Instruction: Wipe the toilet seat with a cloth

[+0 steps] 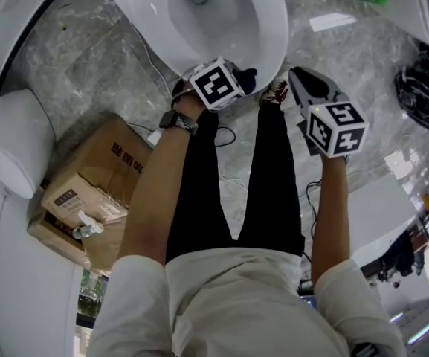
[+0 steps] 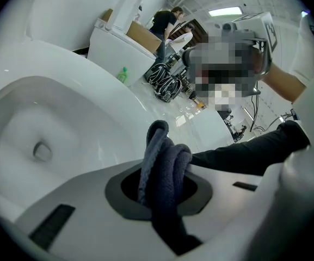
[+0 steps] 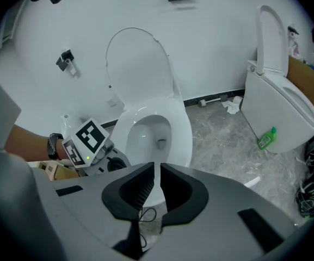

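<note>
Dark blue textured cloth (image 2: 165, 170), bunched into thick rolled folds.

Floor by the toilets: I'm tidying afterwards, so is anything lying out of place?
Yes: a small green plastic bottle lies on the grey stone floor beside the second white toilet, with white paper scraps nearby.

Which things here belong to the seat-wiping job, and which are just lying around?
Job: dark blue cloth, clamped in the left gripper; centre toilet; right gripper, shut and empty.
Lying about: cardboard boxes; green bottle; coiled cables; second toilet.
</note>
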`<action>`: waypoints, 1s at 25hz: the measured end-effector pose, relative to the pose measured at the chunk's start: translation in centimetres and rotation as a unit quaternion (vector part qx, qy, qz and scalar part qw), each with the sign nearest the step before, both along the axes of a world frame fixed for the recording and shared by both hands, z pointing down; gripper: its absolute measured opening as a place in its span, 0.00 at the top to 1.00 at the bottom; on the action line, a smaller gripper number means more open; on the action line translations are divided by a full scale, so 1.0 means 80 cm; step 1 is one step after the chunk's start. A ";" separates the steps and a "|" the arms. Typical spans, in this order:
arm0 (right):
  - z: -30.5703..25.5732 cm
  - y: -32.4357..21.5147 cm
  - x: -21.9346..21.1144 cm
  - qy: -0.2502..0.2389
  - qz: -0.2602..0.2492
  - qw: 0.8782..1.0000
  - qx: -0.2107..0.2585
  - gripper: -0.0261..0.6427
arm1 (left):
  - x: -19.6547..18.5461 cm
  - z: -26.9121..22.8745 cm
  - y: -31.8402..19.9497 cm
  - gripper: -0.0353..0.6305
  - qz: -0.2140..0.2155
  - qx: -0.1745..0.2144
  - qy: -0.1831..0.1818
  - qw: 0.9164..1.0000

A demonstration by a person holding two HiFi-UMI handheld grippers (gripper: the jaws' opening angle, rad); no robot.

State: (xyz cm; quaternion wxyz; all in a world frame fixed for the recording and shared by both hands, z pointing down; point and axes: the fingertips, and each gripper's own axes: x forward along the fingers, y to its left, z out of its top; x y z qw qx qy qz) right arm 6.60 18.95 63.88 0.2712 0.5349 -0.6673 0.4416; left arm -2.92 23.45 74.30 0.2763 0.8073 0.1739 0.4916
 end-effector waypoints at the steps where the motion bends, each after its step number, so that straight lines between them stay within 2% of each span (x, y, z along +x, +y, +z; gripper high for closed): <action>1: 0.001 0.002 -0.001 0.000 0.005 1.000 -0.001 0.88 | -0.004 -0.001 -0.002 0.88 0.001 0.000 0.002 1.000; 9: 0.009 -0.001 -0.016 -0.001 0.021 1.000 -0.003 0.88 | -0.046 -0.005 -0.022 0.88 0.035 0.014 0.004 0.999; 15: 0.012 -0.016 -0.034 -0.002 0.011 1.000 0.002 0.88 | -0.076 -0.002 -0.077 0.88 -0.002 0.052 -0.010 0.999; 18: 0.012 -0.018 -0.041 -0.005 0.009 1.000 0.000 0.88 | -0.089 -0.002 -0.096 0.88 -0.018 0.054 -0.016 0.998; 25: 0.016 -0.029 -0.042 -0.006 0.003 1.000 0.000 0.88 | -0.108 -0.004 -0.129 0.88 -0.004 0.060 -0.026 0.998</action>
